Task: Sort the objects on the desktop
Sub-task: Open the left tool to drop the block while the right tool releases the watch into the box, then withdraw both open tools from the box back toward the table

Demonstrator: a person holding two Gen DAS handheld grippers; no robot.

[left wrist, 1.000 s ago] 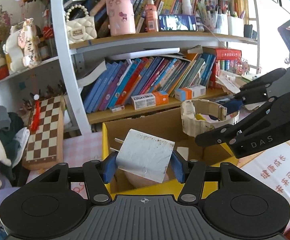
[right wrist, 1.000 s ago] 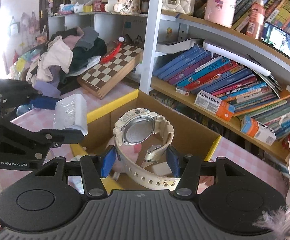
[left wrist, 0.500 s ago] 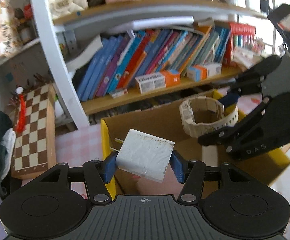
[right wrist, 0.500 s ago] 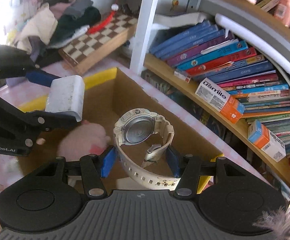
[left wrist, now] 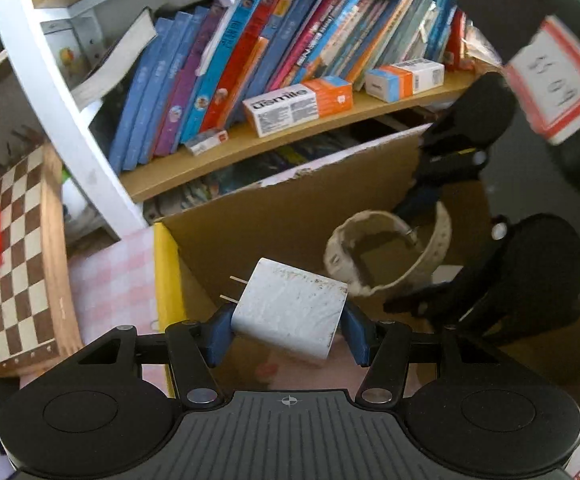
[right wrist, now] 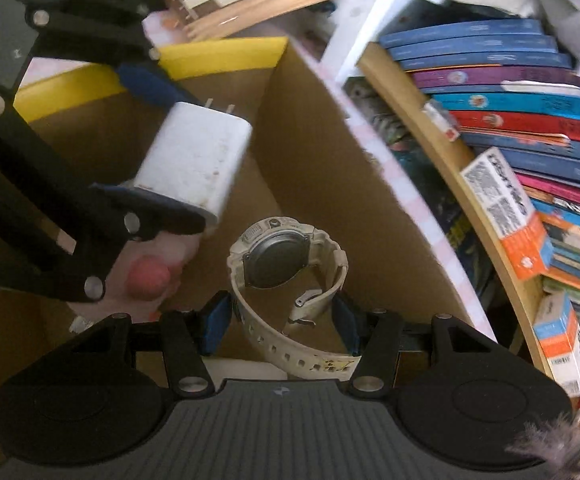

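My left tongs (left wrist: pixel 288 334) pinch a scuffed white square plug-in charger (left wrist: pixel 290 312) between their blue pads, its two metal prongs pointing up and to the left, and I hold it just inside the open brown cardboard box with a yellow rim (left wrist: pixel 166 276). My right tongs (right wrist: pixel 280 322) grip a cream-coloured plastic wristwatch with a grey round case back (right wrist: pixel 280 256) by its strap, the buckle hanging loose inside the loop, and this too hangs within the box, above its floor. In the left wrist view the watch (left wrist: pixel 389 256) sits to the right of the charger, held by the right tongs (left wrist: pixel 421 200) that reach in from that side; in the right wrist view the charger (right wrist: pixel 196 160) and the left tongs (right wrist: pixel 146 140) lie to the left and slightly beyond the watch, the two objects near each other but apart. Under the charger a soft pink toy with a rounder red-pink knob (right wrist: pixel 148 278) lies on the box floor. Behind the box a pale wooden shelf (left wrist: pixel 250 148) carries leaning blue, purple and red books (left wrist: pixel 226 64) and a white and orange carton (left wrist: pixel 297 106). To the left a brown and cream wooden chessboard (left wrist: pixel 14 256) rests beside the pink checked cloth on the table (left wrist: pixel 118 280).
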